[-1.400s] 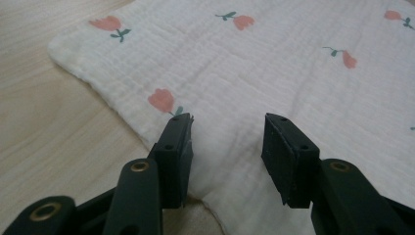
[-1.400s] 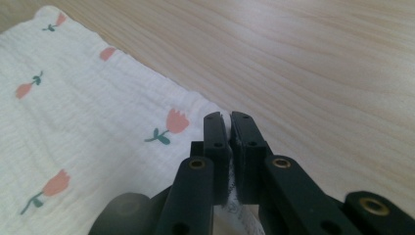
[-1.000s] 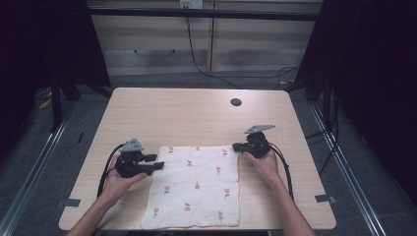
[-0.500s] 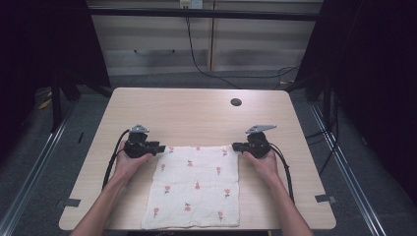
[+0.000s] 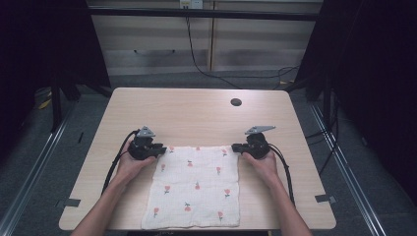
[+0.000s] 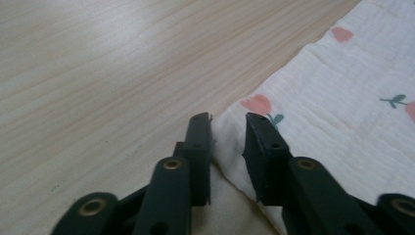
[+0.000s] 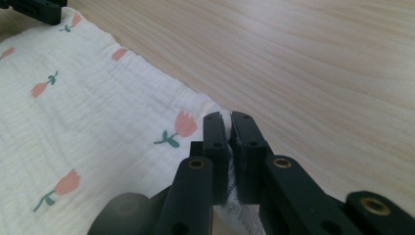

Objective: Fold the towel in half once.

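We're pinching the cloth (image 5: 194,186) lying flat at the tabletop's (image 5: 196,115) 6 o'clock: right tongs (image 7: 229,128) clamping its far corner, left tongs (image 6: 228,133) narrowly open, straddling the other corner for a matched lift

A pale wooden table (image 5: 196,118) bears a tulip-printed white cloth (image 5: 196,189).

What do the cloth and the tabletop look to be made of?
The cloth looks like thin crinkled cotton gauze, matte white with printed pink tulips; its wrinkled weave shows in the right gripper view. The tabletop looks like light wood or wood-grain laminate, smooth with a soft sheen; which one I cannot tell.
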A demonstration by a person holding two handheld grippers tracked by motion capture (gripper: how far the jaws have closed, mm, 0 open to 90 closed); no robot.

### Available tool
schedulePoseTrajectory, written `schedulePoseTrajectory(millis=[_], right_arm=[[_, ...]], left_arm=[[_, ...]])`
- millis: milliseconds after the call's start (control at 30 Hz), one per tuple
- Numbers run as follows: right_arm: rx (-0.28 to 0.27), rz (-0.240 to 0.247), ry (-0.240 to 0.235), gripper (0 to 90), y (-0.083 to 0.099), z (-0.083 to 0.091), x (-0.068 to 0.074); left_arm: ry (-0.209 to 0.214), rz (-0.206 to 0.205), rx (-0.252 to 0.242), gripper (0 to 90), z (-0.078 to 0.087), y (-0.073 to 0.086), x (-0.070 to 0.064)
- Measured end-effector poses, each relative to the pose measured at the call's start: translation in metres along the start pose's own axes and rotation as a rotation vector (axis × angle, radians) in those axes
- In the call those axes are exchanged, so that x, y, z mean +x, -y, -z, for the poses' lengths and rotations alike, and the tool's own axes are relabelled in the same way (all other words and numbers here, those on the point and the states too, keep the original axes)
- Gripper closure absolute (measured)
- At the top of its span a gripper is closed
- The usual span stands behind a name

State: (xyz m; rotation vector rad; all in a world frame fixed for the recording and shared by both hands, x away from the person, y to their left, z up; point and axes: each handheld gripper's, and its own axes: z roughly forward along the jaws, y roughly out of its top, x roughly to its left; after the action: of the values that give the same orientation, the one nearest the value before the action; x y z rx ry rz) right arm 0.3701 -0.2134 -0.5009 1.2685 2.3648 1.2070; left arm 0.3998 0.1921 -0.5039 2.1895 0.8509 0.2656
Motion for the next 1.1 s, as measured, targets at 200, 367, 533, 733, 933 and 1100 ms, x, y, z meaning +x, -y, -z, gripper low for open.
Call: schedulePoseTrajectory(millis=[200,367,533,733,933,1100], right_arm=[[-0.022,-0.009,0.003,85.9,0.0,0.007,-0.002],[-0.044,-0.005,0.002,86.2,-0.002,0.01,-0.002],[-0.072,-0.003,-0.001,86.4,-0.006,0.016,-0.001],[-0.123,-0.001,-0.002,86.4,-0.012,0.03,0.0],[-0.176,-0.006,-0.004,86.7,-0.018,0.044,0.002],[-0.219,-0.005,-0.017,86.8,-0.023,0.054,0.003]], left_arm=[[0.02,0.042,-0.022,85.5,0.0,0.002,0.001],[0.039,0.063,-0.06,85.6,0.008,0.0,0.001],[0.058,0.071,-0.118,85.5,0.02,-0.006,0.0],[0.068,0.077,-0.168,85.5,0.03,-0.012,-0.002],[0.086,0.076,-0.215,85.6,0.041,-0.019,-0.006],[0.113,0.063,-0.25,85.5,0.051,-0.026,-0.011]])
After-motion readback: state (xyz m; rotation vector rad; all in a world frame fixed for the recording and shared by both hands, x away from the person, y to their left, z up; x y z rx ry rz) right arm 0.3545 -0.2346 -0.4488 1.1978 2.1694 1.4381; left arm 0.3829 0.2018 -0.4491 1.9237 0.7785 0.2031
